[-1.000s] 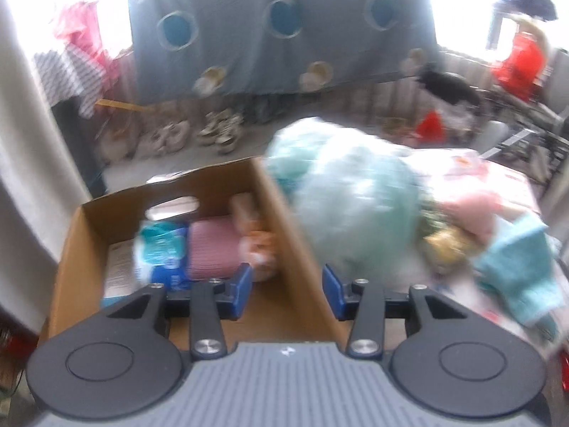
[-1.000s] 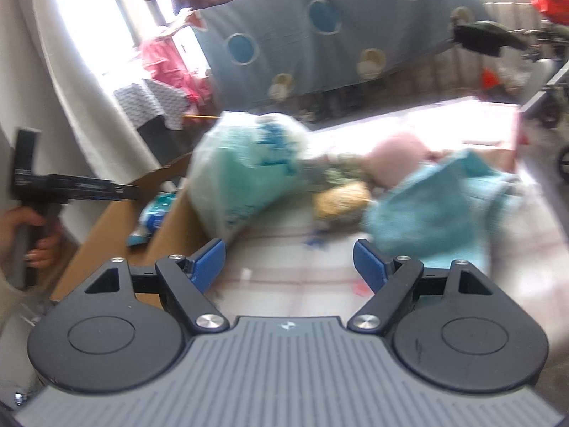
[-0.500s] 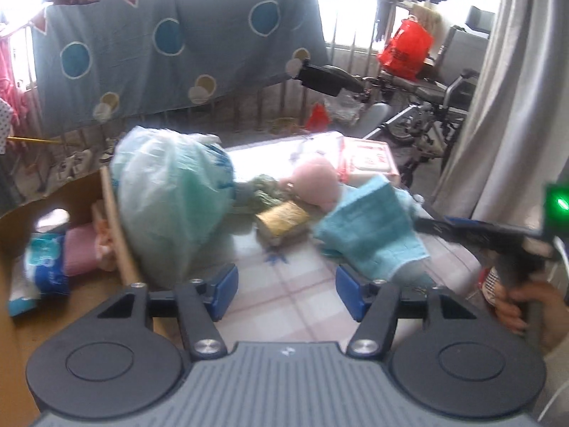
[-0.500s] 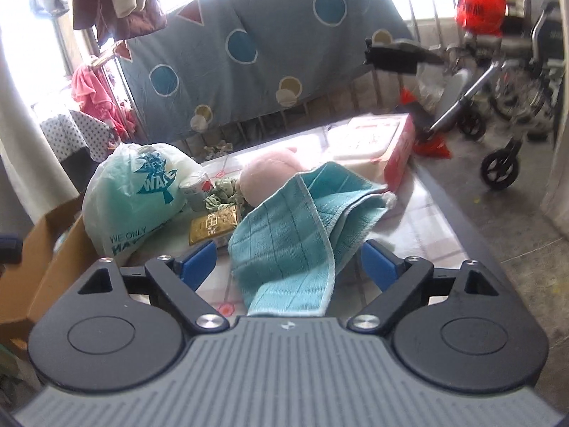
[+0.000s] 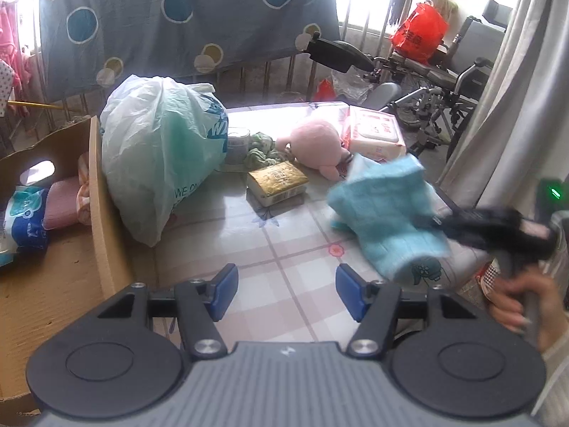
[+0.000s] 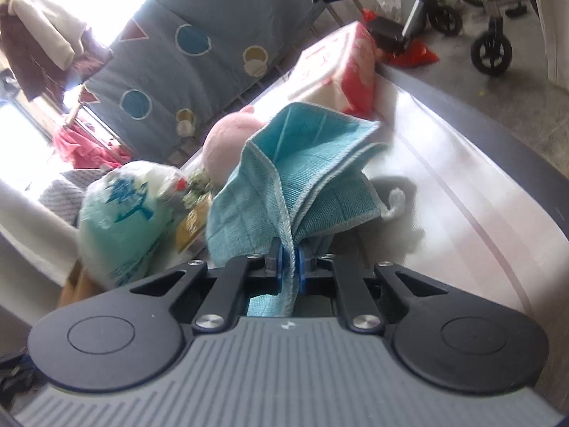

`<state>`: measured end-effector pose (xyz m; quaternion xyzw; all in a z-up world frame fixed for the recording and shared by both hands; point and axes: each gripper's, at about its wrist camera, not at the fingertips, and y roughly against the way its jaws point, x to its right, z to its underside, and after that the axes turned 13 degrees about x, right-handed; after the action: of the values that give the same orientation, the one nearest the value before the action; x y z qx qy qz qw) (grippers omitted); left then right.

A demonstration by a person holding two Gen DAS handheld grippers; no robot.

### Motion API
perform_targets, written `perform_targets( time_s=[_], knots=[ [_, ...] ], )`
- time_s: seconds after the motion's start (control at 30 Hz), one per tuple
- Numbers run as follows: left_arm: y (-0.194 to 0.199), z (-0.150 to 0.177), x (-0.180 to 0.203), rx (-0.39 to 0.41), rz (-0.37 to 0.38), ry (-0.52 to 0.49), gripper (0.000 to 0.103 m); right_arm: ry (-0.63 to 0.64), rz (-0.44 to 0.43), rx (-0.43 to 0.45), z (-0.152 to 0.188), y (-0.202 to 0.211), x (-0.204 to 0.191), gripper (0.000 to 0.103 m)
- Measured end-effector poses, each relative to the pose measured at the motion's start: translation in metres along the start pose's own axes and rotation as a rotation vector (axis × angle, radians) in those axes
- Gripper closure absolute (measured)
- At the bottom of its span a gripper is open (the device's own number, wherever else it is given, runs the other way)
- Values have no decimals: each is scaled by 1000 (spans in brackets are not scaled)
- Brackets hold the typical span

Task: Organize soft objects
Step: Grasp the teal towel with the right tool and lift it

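Note:
My right gripper (image 6: pixel 291 261) is shut on the near edge of a teal cloth (image 6: pixel 284 174), which lifts off the table in folds. From the left wrist view the same teal cloth (image 5: pixel 384 220) hangs blurred at the right, with the right gripper (image 5: pixel 441 222) pinching it. My left gripper (image 5: pixel 286 293) stands open over bare tablecloth, with nothing between its fingers. A pink plush toy (image 5: pixel 316 147) lies behind the cloth. A cardboard box (image 5: pixel 96 192) at the left holds a pink soft item (image 5: pixel 64 203) and a blue tissue pack (image 5: pixel 23 219).
A full pale green plastic bag (image 5: pixel 160 156) leans against the box wall. A gold packet (image 5: pixel 277 179), a small tin (image 5: pixel 237 146), a green crumpled cloth (image 5: pixel 263 149) and a wet-wipes pack (image 5: pixel 375 131) lie on the checked table (image 5: pixel 284 245). A wheelchair (image 5: pixel 437 89) stands beyond the table's right edge.
My right gripper dropped, rolled and shut on the teal cloth, raising its edge. My left gripper swung right from the box to the table, then held its opening.

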<state>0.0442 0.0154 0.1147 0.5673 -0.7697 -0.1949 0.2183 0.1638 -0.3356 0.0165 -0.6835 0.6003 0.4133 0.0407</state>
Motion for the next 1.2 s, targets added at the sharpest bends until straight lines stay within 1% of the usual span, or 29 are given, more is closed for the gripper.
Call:
perform_targets(
  time_s=[0.13,0.2,0.23,0.27,0.3,0.33,0.37,0.4,0.47,0.5,0.6,0.63,0.73,0.83,0.9,0.93,0.97,1.0,1.03,1.07,1.1,1.13,1.17,1.2],
  knots=[
    [-6,6,3,-21,18,27,41,-78,-27,-63,14,44,23,94],
    [-6,12,4,-18,27,49,41,-61,-31,-81,20,67,27,92],
    [-6,15,5,-17,29,56,41,-31,-28,-83,23,76,26,92],
    [-6,18,6,-19,27,61,41,8,-22,-78,24,85,25,89],
    [-5,21,7,-20,27,66,41,47,-2,-68,25,93,24,81],
    [-5,23,8,-23,29,68,41,80,16,-54,26,100,23,74],
    [-4,25,9,-26,30,71,41,109,26,-44,27,106,23,57],
    [-3,26,9,-26,30,73,41,131,34,-38,29,112,24,43],
    [0,27,9,-23,29,73,41,166,47,-31,32,122,24,34],
    [3,28,8,-18,24,72,41,179,49,-30,33,126,24,33],
    [9,31,6,-4,11,70,41,220,43,-19,31,140,17,32],
    [11,33,5,-1,8,70,41,233,24,4,27,148,10,30],
    [13,37,2,2,9,84,41,278,-37,39,12,149,-7,21],
    [15,41,-2,4,16,110,41,334,-81,63,-4,132,-25,20],
    [17,43,-6,10,17,126,41,361,-114,47,-18,109,-30,17],
    [18,45,-9,14,14,133,41,366,-106,32,-25,95,-29,16],
    [19,46,-11,19,7,140,41,354,-78,6,-32,79,-28,16],
    [20,47,-14,21,-1,148,41,317,-63,-43,-38,64,-22,17],
    [21,49,-18,22,-9,157,41,259,-69,-96,-42,51,-16,27],
    [22,50,-20,21,-14,167,41,197,-62,-138,-41,41,-11,50],
    [23,52,-24,19,-18,181,41,178,-62,-154,-41,38,-10,59],
    [23,53,-27,19,-20,192,41,203,-81,-161,-38,38,-13,71],
    [24,54,-29,18,-23,201,41,249,-119,-173,-35,41,-20,83],
    [24,55,-31,16,-28,210,41,282,-158,-175,-32,44,-27,89]
  ],
)
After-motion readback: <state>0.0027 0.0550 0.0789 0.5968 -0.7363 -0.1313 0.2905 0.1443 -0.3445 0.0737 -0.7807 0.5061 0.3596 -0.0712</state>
